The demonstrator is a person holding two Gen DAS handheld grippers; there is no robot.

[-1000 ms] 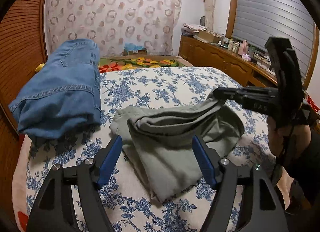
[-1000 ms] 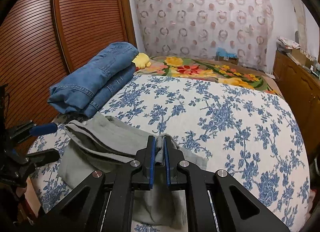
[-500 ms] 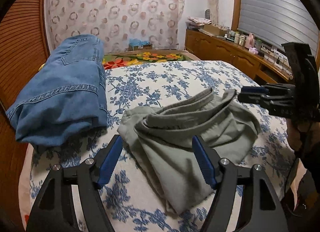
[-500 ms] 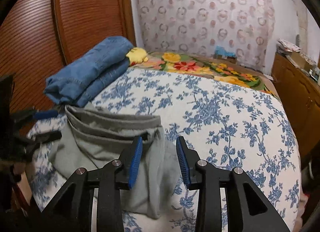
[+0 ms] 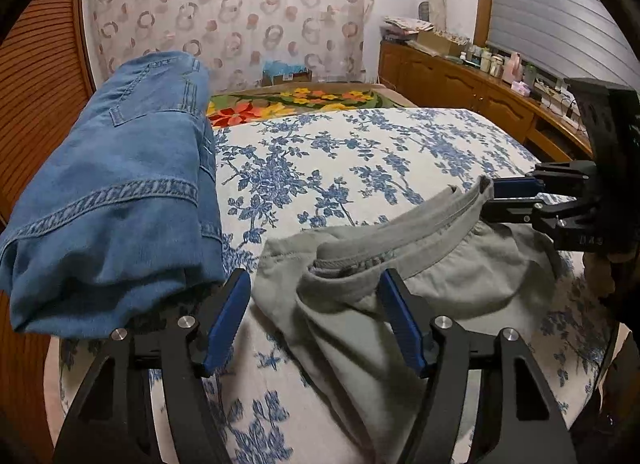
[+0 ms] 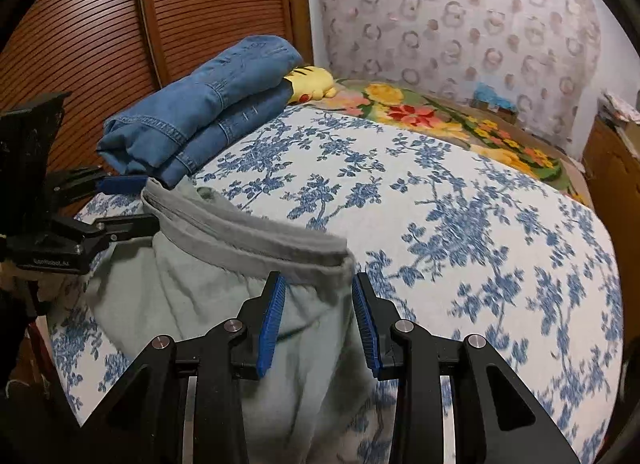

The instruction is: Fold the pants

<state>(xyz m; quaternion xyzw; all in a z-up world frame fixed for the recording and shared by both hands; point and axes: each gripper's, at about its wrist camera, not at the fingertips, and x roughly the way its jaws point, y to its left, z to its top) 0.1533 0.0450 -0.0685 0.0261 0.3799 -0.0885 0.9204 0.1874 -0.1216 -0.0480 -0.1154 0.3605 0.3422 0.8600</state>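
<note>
Bedroom setting: a bed with a blue-flowered white cover carries the work, with a slatted wooden door on one side and a patterned curtain behind.

Your task item, the grey pants, lies bunched on the near part of the bed, waistband standing up as a raised ridge. Folded blue jeans rest just beside it, toward the door; the two garments appear to touch at the near corner. A yellow plush toy sits behind the jeans.

Your left hand-held gripper stands with its jaws wide apart. Its jaws have just closed a little. The end of the waistband lies between the blue pads, but neither pad presses on it.

Your right hand-held gripper has its jaws parted. They have just been opening. The other end of the waistband sits between the fingers, apparently free of the pads. In the left wrist view, the same gripper's fingertips meet the waistband end at the right edge; whether they touch the cloth there cannot be told.
</note>
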